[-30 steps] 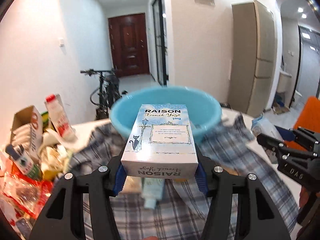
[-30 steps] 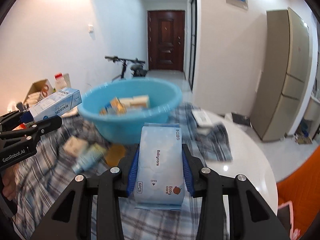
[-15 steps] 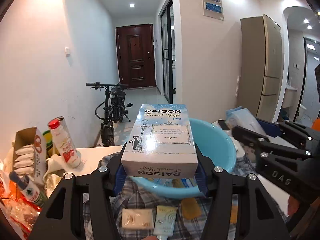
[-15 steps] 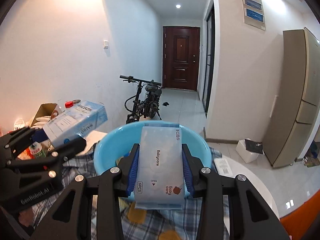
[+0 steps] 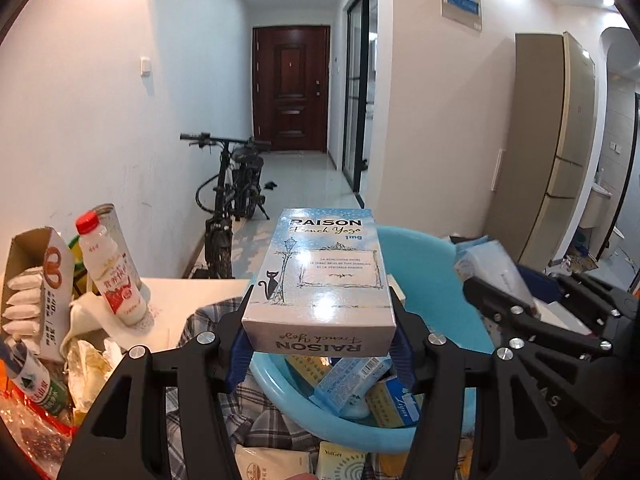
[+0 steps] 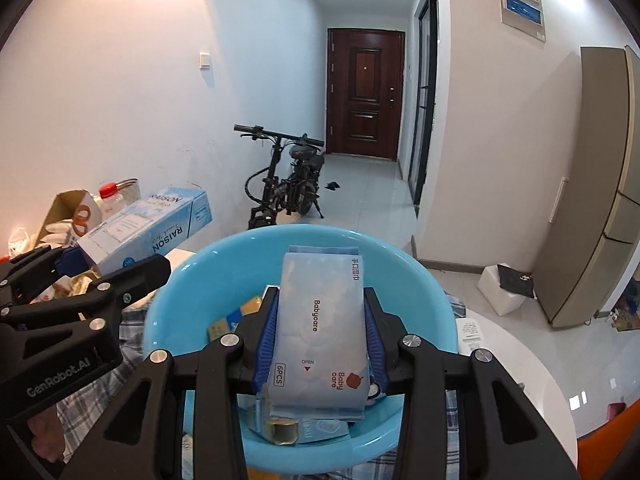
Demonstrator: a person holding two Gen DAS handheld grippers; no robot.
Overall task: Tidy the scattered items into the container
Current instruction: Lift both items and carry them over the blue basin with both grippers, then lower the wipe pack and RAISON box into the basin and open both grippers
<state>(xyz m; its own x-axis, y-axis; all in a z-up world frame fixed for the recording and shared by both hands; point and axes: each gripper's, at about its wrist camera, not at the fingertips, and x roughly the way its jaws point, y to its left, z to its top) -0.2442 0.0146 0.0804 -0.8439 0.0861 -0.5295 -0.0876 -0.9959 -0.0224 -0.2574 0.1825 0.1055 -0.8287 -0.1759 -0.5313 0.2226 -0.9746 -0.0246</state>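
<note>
My left gripper [image 5: 320, 320] is shut on a light blue Raison box [image 5: 320, 276] and holds it above the near left rim of the blue basin [image 5: 436, 280]. My right gripper [image 6: 320, 328] is shut on a Babycare wipes pack [image 6: 320, 320], held over the inside of the basin [image 6: 424, 280]. The basin holds several small boxes [image 5: 352, 376]. The Raison box [image 6: 148, 232] and left gripper [image 6: 80, 292] show at the left of the right wrist view. The right gripper [image 5: 540, 320] with the wipes pack [image 5: 488, 264] shows at the right of the left wrist view.
The basin stands on a plaid cloth [image 5: 208, 320] over a white round table [image 6: 520, 360]. Small packets [image 5: 272, 462] lie on the cloth near the basin. A milk bottle [image 5: 112, 272], carton [image 5: 36, 280] and snack clutter fill the table's left side. A bicycle [image 6: 284, 184] stands beyond.
Both grippers have risen and moved forward with their items. The Raison box and the wipes pack are now over the basin instead of short of it.
</note>
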